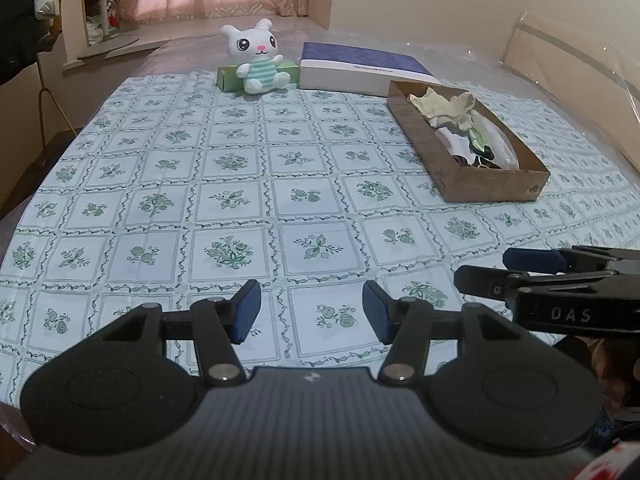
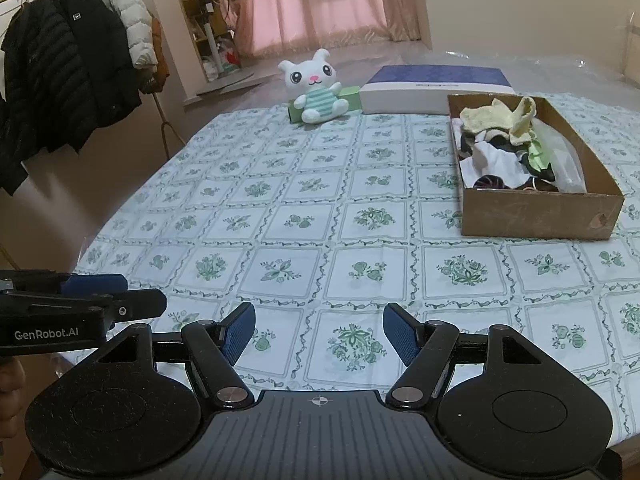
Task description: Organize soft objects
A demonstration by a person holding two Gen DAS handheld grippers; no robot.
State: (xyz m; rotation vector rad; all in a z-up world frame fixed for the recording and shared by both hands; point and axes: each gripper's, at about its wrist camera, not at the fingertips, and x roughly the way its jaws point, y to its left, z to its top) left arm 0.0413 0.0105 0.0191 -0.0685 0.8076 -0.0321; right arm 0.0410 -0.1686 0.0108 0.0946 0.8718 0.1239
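- Left wrist view: the left gripper (image 1: 311, 312) hovers over the tablecloth (image 1: 240, 200) with its blue pads spread wide and nothing between them. The cardboard box (image 1: 496, 188) sits ahead and to the right, already holding a jumble of soft cloth items (image 1: 444, 108). Well beyond the box's far left corner, a plush bunny (image 1: 258, 56) sits upright against a green carton (image 1: 228, 76), with a blue-lidded flat box (image 1: 360, 68) just beside it.
- Right wrist view: the right gripper (image 2: 319, 334) is likewise wide open and empty, low over the cloth, well short of the cardboard box (image 2: 540, 212). The plush bunny (image 2: 318, 88) is the one soft thing I can see outside the box.
- Risk, as I judge it: the two grippers hang close side by side, so a reach across could knock them together.
- A pinch on the bunny's round head may slip; pushing it could shove the green carton (image 2: 352, 98) away.
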